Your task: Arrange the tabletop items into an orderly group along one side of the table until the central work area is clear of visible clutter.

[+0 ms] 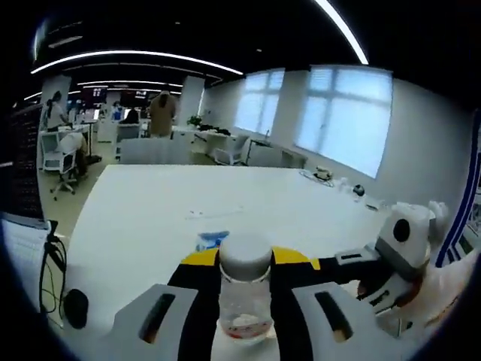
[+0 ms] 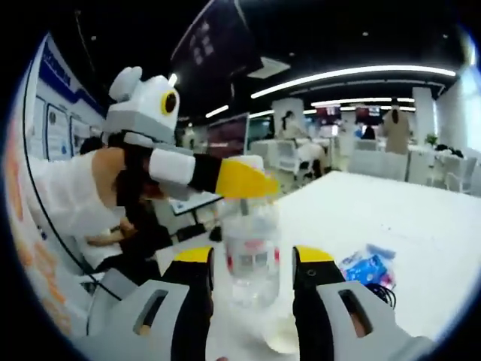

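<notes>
Left gripper [image 1: 244,316] | my jaws pinching bottle [image 1: 245,289] | right gripper [image 2: 252,289] spread around bottle | blue packet [image 2: 363,267] beside bottle

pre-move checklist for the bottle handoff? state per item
1. Bottle upright: ok.
2. Cap on: ok.
3. Bottle between the left hand-held gripper jaws: ok; contact cannot tell.
4. Right hand-held gripper jaws flank the bottle: ok; squeeze cannot tell.
5. Both grippers at one bottle, left one near the cap: not ok for moving until one lets go.
6. Blue packet clear of bottle: ok.
</notes>
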The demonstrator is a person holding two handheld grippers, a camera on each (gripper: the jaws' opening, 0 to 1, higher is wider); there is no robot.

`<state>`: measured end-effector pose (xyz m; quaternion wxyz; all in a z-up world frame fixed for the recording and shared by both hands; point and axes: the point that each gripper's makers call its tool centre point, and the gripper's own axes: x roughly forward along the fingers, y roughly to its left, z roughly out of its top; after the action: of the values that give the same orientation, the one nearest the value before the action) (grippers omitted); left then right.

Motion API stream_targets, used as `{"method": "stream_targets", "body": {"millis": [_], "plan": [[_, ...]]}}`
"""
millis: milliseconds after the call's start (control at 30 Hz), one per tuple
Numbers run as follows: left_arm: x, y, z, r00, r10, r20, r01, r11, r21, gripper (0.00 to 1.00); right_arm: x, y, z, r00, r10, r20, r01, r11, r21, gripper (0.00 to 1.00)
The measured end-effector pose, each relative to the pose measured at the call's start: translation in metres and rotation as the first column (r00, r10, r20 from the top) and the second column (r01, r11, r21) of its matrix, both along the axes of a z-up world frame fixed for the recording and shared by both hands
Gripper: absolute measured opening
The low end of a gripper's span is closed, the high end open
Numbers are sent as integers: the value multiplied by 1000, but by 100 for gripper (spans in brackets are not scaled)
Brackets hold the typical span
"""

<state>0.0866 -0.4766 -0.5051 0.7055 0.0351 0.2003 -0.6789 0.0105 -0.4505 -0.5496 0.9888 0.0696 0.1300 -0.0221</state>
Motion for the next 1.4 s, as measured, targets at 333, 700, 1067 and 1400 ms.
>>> {"method": "stream_targets", "body": {"millis": [333,700,1067,1400], "plan": [[57,-31,-11,996,85,39,-87,995,57,22,-69,-24,-25,986,-162,-37,163,986,32,38],[90,-72,-36,990,137,36,-140,981,137,22,-135,-40,-60,936,-338,-101,347,933,95,38],[124,-110,-56,983,171,68,-181,964,193,22,-137,-31,-77,923,-367,-115,381,911,155,38],[136,-133,-92,981,155,115,-182,941,286,22,-130,-20,-84,945,-295,-141,312,943,115,37]]}}
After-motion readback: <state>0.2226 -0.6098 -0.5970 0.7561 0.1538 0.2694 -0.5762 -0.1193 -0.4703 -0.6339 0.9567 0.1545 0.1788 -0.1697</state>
